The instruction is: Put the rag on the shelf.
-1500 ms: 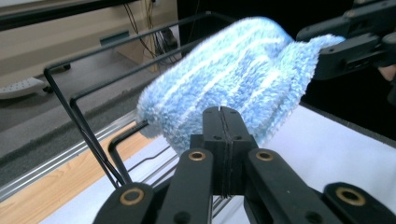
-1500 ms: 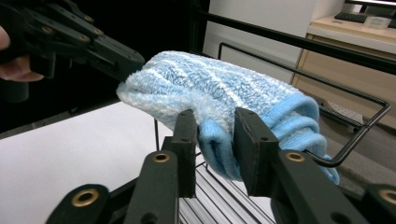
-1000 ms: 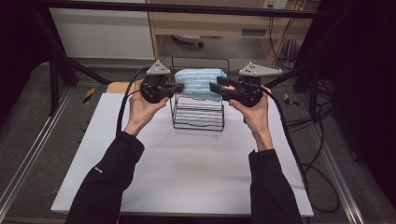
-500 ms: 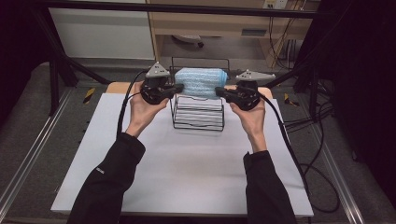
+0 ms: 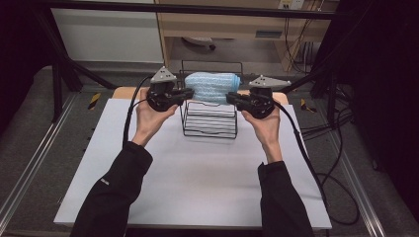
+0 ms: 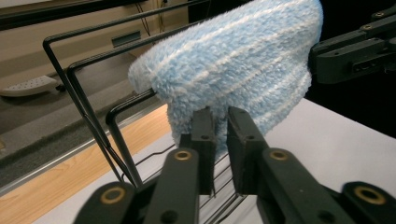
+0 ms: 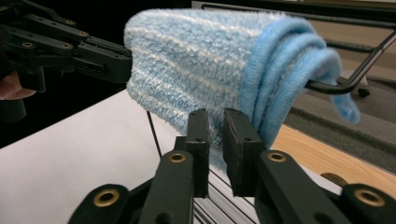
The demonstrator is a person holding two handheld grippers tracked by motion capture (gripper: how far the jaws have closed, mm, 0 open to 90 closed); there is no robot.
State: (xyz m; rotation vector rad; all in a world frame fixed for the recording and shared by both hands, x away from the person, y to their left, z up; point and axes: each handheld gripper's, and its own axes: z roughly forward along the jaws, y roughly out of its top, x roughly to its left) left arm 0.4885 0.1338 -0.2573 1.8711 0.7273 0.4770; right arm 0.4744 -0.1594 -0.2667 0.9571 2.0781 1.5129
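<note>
1. Between the two sets of fingertips, a folded light-blue terry towel (image 5: 212,86) lies draped over the top bars of a black wire rack (image 5: 210,129), clear of the white table (image 5: 197,182).
2. Left gripper (image 5: 190,93): jaws have just been opening and now stand a narrow gap apart, tips at the towel's lower edge. No cloth looks pinched between them.
3. Right gripper (image 5: 230,98): same story at the other end, beside the bound hem. It has just been opening, and the slim gap looks free of cloth.
4. Handling judgement: light, soft, limp. The thick pile compresses under the pads, and the folded layers may slide apart or sag. Not fragile.
5. Best hold, probably: pinch all layers at each end, just above the fingertips, taking the stitched hem on the right.
</note>
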